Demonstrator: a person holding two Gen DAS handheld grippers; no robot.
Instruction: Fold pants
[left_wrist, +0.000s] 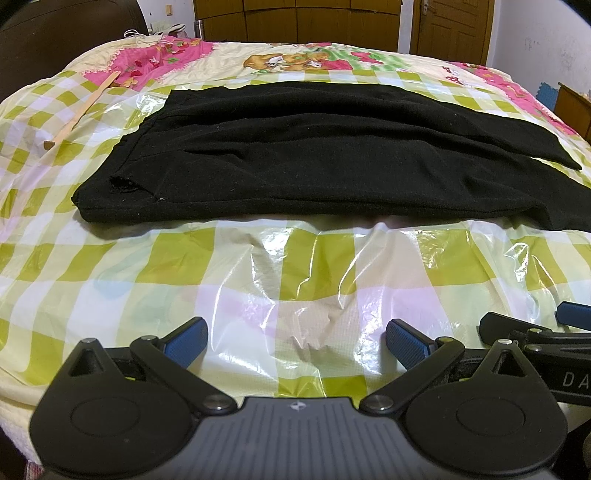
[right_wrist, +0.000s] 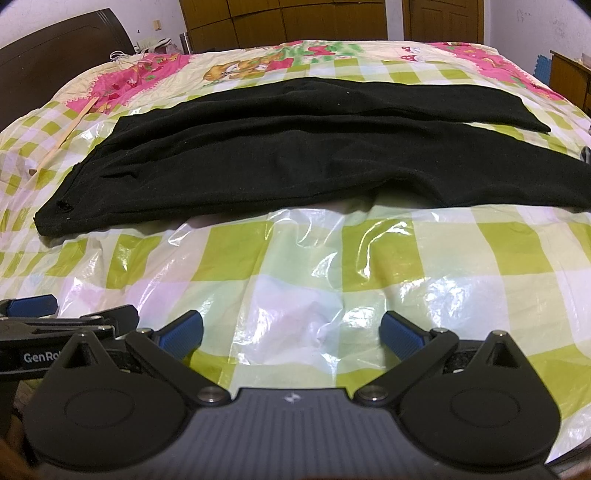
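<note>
Black pants lie flat across the bed, legs running right, well ahead of both tools — left tool & right tool gape wide, empty — so best pinch waistband w/ one, cuffs w/ other, lifting evenly.

Black pants lie flat across the bed, waistband at the left, legs running right, on a clear plastic sheet over the green-checked cover. A wooden stick lies to their far left. The right tool hovers near the bed's near edge, fingers spread wide and empty; the left tool sits just beside it on the left.
</note>
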